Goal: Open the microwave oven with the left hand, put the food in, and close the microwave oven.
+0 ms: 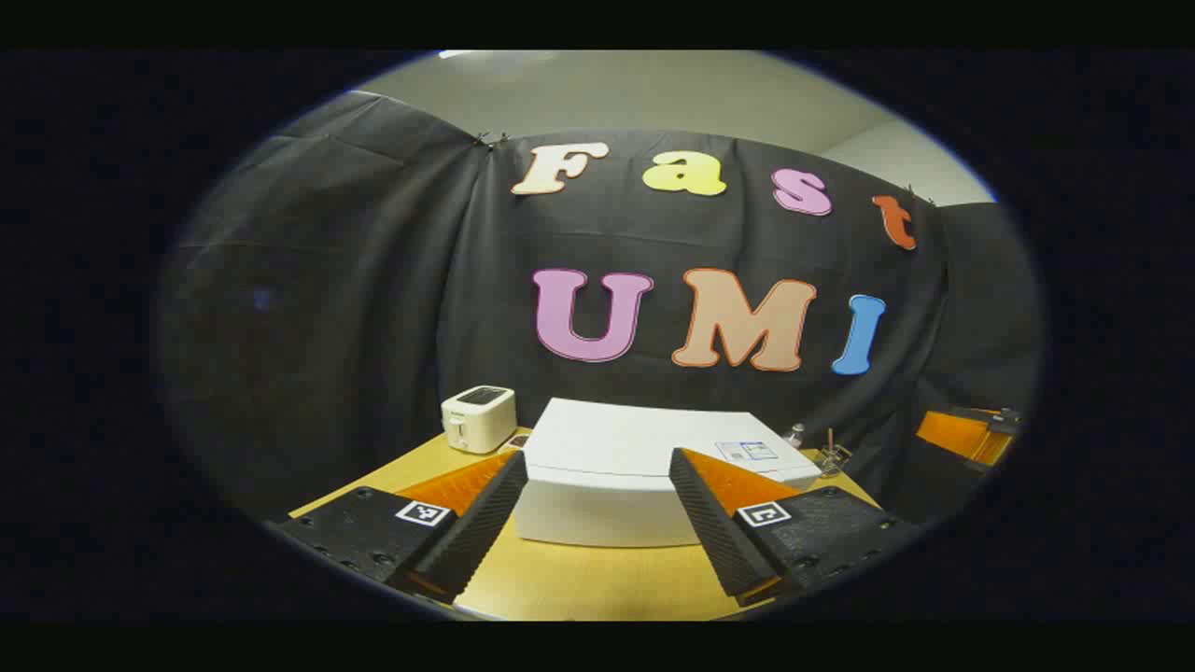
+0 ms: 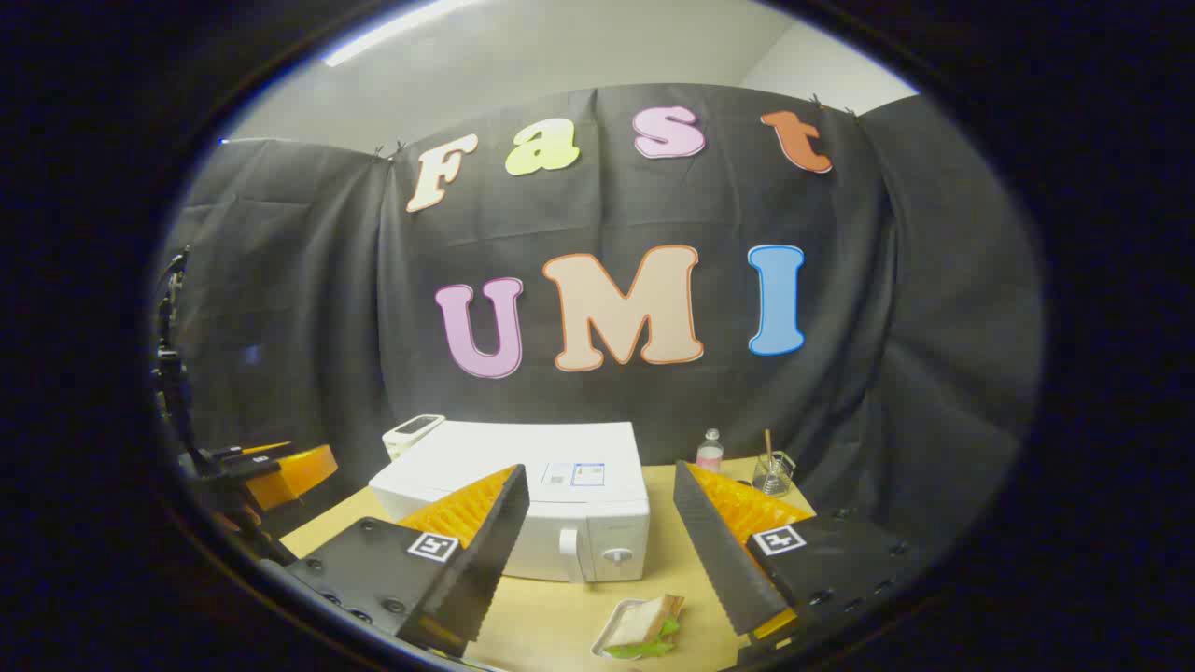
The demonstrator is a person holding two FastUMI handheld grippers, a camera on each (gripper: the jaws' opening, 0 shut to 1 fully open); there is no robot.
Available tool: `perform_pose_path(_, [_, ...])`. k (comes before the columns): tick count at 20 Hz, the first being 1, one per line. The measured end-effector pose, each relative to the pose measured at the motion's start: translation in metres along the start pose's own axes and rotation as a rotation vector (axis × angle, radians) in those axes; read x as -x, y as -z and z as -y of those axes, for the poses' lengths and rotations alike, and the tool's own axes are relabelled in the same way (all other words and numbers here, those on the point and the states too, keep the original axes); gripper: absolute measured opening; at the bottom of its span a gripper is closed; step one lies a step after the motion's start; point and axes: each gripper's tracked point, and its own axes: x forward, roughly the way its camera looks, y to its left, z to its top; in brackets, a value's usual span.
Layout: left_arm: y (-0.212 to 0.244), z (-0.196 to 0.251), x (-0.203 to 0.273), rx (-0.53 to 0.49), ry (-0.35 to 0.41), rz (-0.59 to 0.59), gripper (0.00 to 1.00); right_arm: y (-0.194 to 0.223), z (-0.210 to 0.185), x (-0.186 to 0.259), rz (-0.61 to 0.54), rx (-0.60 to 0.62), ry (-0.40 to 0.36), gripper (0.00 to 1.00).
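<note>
The white microwave (image 1: 607, 443) stands on the wooden table (image 1: 579, 579), straight ahead of my left gripper (image 1: 597, 455), which is open, empty and short of it. In the right gripper view the microwave (image 2: 523, 467) shows its front with a handle (image 2: 569, 554) and a knob (image 2: 616, 555), and the door is closed. A sandwich (image 2: 646, 623) lies on a small tray (image 2: 605, 637) on the table in front of the microwave. My right gripper (image 2: 598, 467) hangs open above and behind the sandwich, holding nothing. The right gripper (image 1: 966, 434) shows at the far right of the left gripper view, and the left gripper (image 2: 280, 467) at the left edge of the right gripper view.
A white toaster (image 1: 478, 418) sits at the table's back left corner beside the microwave. A small bottle (image 2: 709, 451) and a glass with a stick in it (image 2: 771, 472) stand at the back right. The black cloth wall closes in the table behind.
</note>
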Motion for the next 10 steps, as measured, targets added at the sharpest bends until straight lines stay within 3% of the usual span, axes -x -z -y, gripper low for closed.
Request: perform_pose_path(10, [0.0,0.006,-0.008,-0.018,0.007,0.001,0.96,-0.004,0.012,-0.005,0.007,-0.026,0.021,0.91])
